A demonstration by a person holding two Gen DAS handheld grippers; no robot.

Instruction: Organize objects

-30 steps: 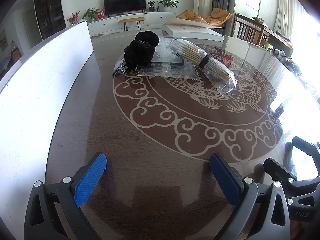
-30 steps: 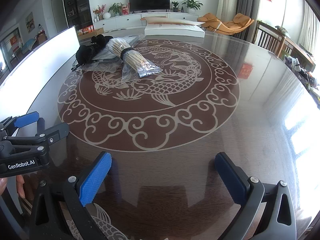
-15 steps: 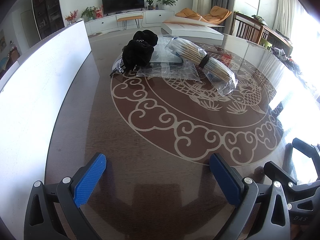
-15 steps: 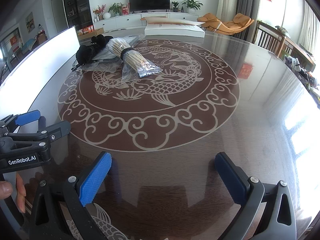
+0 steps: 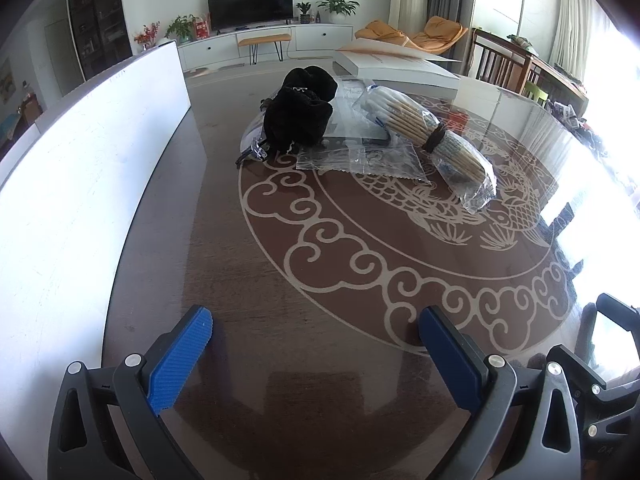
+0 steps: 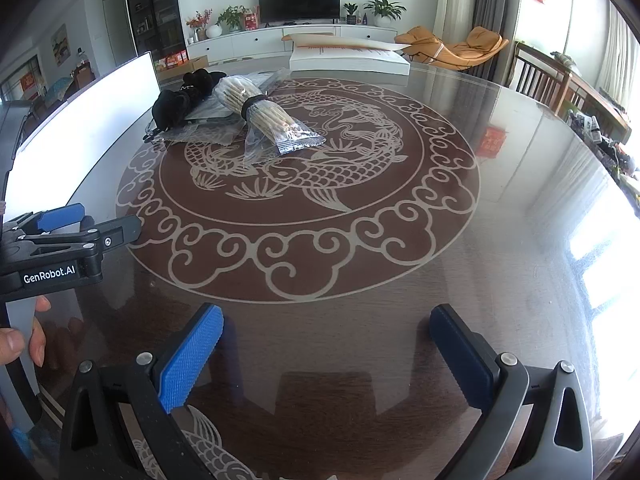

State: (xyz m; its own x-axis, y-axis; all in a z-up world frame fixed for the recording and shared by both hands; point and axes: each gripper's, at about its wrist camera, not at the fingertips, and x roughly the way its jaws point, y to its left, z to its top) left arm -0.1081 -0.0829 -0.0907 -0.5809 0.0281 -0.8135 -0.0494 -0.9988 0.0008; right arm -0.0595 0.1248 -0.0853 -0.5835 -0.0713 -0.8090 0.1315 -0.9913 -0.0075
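On the table (image 5: 280,280), a clear bag (image 5: 436,140) holds bundled sticks (image 5: 416,120).

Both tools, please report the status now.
Left tool open, empty. Right tool open, empty. Stick bundle and black pouch untouched, far across table. Nothing in the way.

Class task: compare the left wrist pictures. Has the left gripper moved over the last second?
Yes. The left gripper has moved forward toward the pile: the black bag and the bagged stick bundle on the table appear closer than before.
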